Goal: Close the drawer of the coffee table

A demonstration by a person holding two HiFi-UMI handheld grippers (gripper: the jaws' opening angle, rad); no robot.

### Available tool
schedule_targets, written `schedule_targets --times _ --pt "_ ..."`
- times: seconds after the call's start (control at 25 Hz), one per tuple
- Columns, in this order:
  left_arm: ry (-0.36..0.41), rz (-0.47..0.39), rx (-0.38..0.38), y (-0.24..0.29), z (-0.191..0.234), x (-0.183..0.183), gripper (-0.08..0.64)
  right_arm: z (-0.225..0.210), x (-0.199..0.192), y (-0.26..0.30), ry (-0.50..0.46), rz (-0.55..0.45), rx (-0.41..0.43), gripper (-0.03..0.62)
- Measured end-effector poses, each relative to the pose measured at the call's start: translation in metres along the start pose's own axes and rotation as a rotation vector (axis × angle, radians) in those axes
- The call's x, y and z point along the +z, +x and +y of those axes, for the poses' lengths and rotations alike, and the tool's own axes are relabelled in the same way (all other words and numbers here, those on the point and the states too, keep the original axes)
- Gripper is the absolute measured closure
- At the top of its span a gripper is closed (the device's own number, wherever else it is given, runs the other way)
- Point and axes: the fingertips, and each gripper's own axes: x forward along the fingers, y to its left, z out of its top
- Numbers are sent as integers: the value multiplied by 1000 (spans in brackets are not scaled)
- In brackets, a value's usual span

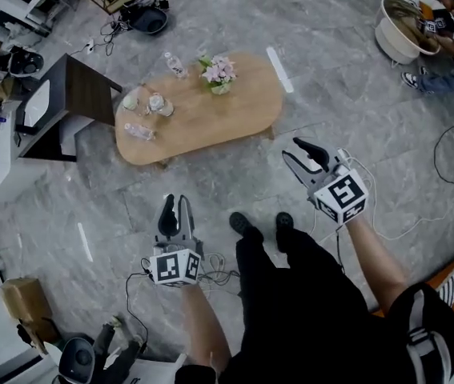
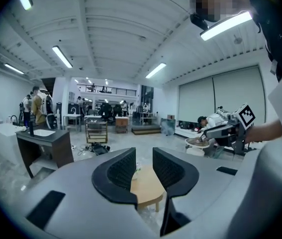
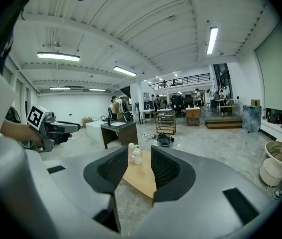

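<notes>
An oval wooden coffee table [image 1: 202, 106] stands on the grey stone floor ahead of me. On its top are a vase of pink flowers [image 1: 219, 72], plastic bottles and several cups. No drawer shows in any view. My left gripper [image 1: 175, 214] is held in the air well short of the table, open with a narrow gap and nothing between its pads. My right gripper [image 1: 305, 157] hangs off the table's near right end, open and empty too. Between each gripper's jaws the table shows far off, in the left gripper view [image 2: 148, 188] and the right gripper view [image 3: 141, 180].
A dark desk [image 1: 74, 102] stands left of the table. My shoes [image 1: 247, 224] are between the grippers. A seated person with a white tub [image 1: 399, 26] is at the far right. Cables run across the floor, and a cardboard box [image 1: 22, 298] sits at lower left.
</notes>
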Motion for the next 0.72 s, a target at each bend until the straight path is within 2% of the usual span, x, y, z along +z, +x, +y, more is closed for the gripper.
schedule_targets --times 0.16,0.28,0.48,0.72 --pt "-4 -47 -25 -22 -31 34 463 18 40 -38 7 -59 27 470" --pt "-16 -78 -52 -36 -54 50 483 33 55 -59 -3 -73 43 508" --pt "-27 -130 -92 -51 -88 66 528 52 62 -87 -29 -107 23 569" --pt "-23 -148 -129 -67 -116 68 545 74 56 -108 -39 -114 61 578"
